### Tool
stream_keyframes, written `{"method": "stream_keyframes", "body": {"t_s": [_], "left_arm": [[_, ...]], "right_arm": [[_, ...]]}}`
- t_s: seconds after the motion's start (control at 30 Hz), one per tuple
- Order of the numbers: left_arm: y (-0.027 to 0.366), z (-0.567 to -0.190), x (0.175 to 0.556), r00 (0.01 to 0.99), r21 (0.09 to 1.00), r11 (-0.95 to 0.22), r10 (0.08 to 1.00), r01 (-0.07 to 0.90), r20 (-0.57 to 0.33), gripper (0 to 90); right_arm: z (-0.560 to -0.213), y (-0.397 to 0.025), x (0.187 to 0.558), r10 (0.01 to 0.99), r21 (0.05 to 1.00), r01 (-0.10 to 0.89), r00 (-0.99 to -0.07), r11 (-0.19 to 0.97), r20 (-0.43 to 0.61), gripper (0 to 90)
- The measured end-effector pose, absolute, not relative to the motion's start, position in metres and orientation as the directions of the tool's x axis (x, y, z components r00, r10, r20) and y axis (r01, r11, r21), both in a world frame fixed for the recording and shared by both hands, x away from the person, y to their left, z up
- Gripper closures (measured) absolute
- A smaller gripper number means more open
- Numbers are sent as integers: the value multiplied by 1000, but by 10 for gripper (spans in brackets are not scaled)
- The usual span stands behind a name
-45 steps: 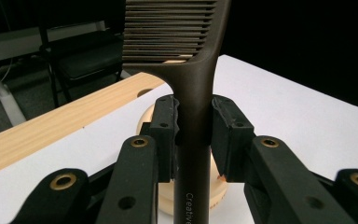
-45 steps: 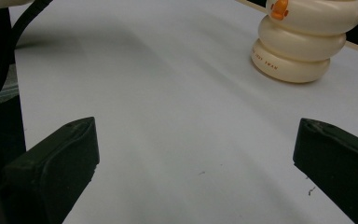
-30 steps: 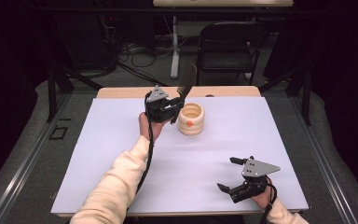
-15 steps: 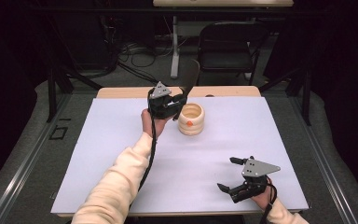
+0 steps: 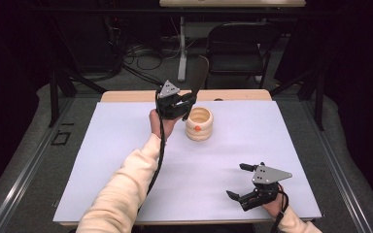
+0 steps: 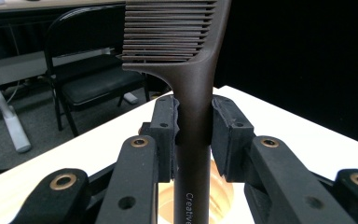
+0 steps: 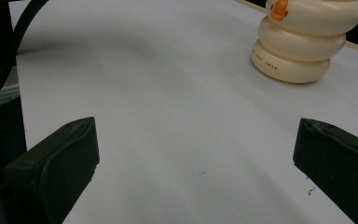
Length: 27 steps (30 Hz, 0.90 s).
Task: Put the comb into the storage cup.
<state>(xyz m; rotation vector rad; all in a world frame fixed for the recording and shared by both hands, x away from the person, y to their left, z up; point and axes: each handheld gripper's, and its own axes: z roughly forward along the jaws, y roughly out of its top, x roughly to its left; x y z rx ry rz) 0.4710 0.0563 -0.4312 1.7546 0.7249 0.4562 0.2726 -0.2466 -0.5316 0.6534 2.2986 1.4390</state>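
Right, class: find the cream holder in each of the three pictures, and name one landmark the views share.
High view: the cream holder stands at the table's far middle, just right of the left gripper.
Left gripper view: its pale rim shows low, behind the clamped comb.
Right gripper view: it stands top right.
Shared landmark: the white table cover.

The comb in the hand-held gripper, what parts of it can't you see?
- Comb, left gripper view: the teeth's top is cut off by the upper edge; the handle's lower end and its printed word run off the bottom edge.
- High view: the comb is dark against a dark background, so its teeth are too small to make out.
- Cream holder, left gripper view: mostly hidden behind the left hand-held gripper.
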Motion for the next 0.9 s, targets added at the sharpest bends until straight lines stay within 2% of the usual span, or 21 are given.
{"method": "stream_keyframes", "body": {"t_s": [0.9], "left_arm": [[33, -434, 485, 731, 970, -112, 677, 217, -85, 721]], "right_arm": [[-531, -247, 272, 551, 906, 198, -833, 374, -46, 0]]}}
